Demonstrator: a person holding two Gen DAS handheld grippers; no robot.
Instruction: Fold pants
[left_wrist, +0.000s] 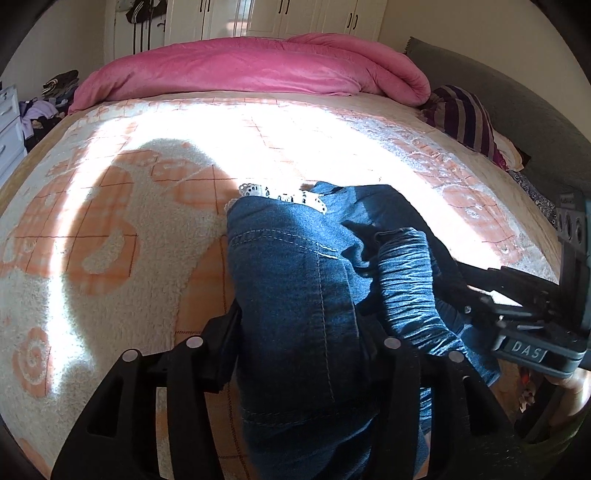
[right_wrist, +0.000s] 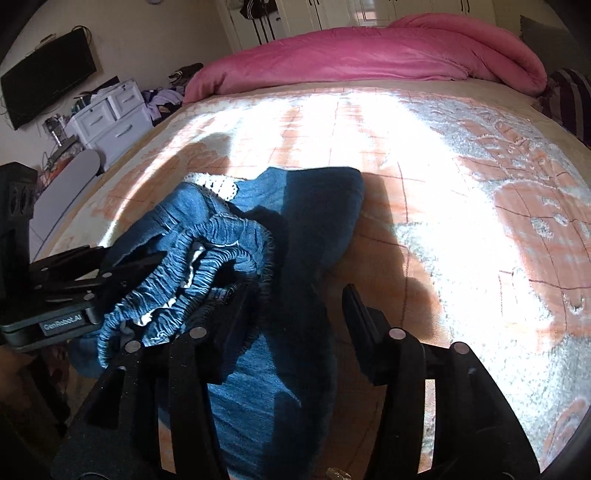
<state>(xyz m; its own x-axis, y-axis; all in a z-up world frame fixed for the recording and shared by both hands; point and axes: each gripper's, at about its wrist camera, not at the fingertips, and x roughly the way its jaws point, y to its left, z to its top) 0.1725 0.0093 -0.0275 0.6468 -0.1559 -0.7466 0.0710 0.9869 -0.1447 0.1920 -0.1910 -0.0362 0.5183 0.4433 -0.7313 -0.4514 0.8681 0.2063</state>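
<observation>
sunlit bed (left_wrist: 147, 229) holds pants (left_wrist: 295, 277) between the left tool's (left_wrist: 299, 332) spread fingers.

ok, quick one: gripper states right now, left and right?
Left gripper: pants fill the gap between its fingers; grip cannot be told.
Right gripper: open, pants only against one finger.

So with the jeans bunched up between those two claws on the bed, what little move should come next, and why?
Probably draw both grippers back off the cloth, then re-grip at the waistband. The blue pants lie folded on the blanket, but the left gripper and right gripper stand open around them, while the gathered waistband sits crumpled and needs smoothing.
</observation>
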